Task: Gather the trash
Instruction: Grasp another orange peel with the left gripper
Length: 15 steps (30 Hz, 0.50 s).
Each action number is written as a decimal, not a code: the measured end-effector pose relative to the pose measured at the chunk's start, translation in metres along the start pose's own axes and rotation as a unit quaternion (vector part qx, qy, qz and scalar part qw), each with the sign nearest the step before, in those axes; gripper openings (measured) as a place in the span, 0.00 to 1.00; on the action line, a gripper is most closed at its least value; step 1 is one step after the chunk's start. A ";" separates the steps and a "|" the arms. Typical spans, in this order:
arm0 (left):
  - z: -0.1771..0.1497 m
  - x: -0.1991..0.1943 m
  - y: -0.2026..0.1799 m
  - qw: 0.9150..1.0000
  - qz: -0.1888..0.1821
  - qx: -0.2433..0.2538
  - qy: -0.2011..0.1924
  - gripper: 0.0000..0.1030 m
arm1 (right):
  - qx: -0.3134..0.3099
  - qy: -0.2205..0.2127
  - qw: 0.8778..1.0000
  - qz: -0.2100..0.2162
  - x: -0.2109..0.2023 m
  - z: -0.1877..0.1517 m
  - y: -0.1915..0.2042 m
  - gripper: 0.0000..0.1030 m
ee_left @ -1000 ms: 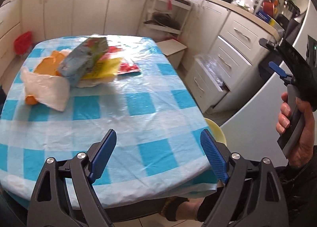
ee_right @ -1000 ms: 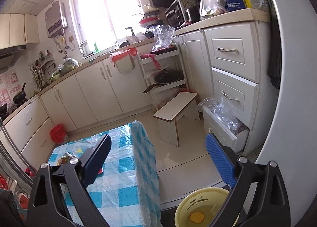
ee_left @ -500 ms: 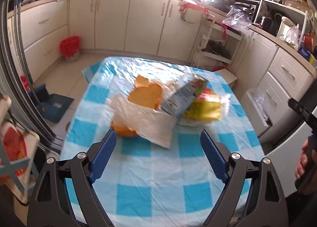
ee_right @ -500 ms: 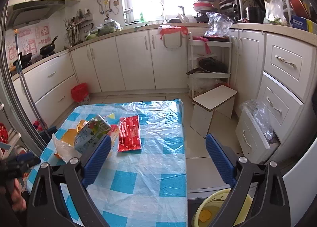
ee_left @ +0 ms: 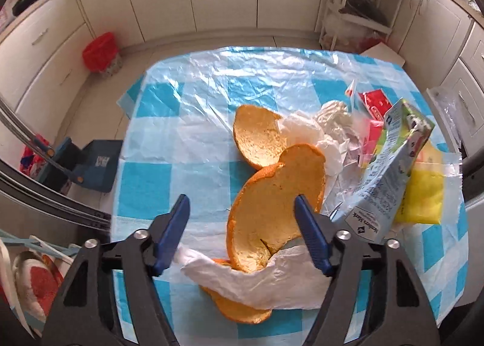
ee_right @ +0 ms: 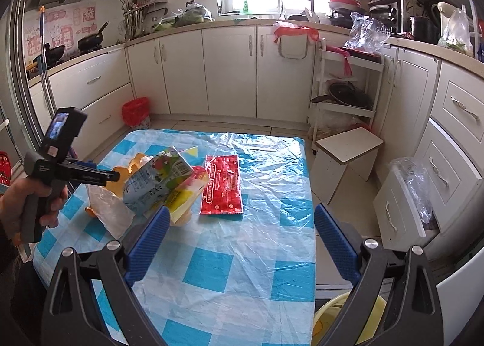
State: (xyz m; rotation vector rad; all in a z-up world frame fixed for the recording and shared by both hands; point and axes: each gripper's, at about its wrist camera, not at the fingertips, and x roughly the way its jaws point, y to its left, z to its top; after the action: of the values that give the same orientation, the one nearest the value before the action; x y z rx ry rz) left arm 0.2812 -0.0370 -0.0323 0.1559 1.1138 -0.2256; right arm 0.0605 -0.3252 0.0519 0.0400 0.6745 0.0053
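A pile of trash lies on the blue-checked table (ee_left: 169,164): large orange peels (ee_left: 272,200), white tissue (ee_left: 260,282), a crushed drink carton (ee_left: 390,170), a yellow wrapper (ee_left: 423,194) and a red packet (ee_right: 223,184). My left gripper (ee_left: 242,222) is open and hovers just above the big peel, with its fingers on either side. My right gripper (ee_right: 239,243) is open and empty above the table's near right part. The carton (ee_right: 154,179) and the left gripper (ee_right: 90,176) also show in the right wrist view.
A yellow bin (ee_right: 348,315) stands on the floor by the table's near right corner. A red-lined small bin (ee_left: 101,54) stands by the cabinets. A white stool (ee_right: 348,149) and a half-open drawer (ee_right: 402,204) are to the right. A blue dustpan (ee_left: 90,164) lies left of the table.
My left gripper has swung left and down over the trash pile, close above the orange peels. My right gripper has turned left and now faces the table; both stay open.
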 end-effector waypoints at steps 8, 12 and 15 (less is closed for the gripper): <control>-0.011 0.000 0.010 0.996 -0.074 -0.040 0.008 0.09 | -0.019 0.039 0.995 0.094 0.018 -0.001 0.033 0.90; -0.024 -0.022 0.009 0.993 -0.110 -0.047 -0.005 0.09 | -0.018 0.075 0.981 0.179 0.034 -0.008 0.066 0.90; -0.035 -0.043 0.003 0.990 -0.132 -0.040 -0.017 0.09 | -0.061 0.075 0.973 0.212 0.035 -0.011 0.100 0.90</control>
State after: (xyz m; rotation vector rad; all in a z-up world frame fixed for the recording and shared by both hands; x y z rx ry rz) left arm 0.2337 -0.0212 -0.0089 -0.0667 1.1068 -0.4170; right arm 0.0820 -0.2239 0.0251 0.0661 0.8048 0.4646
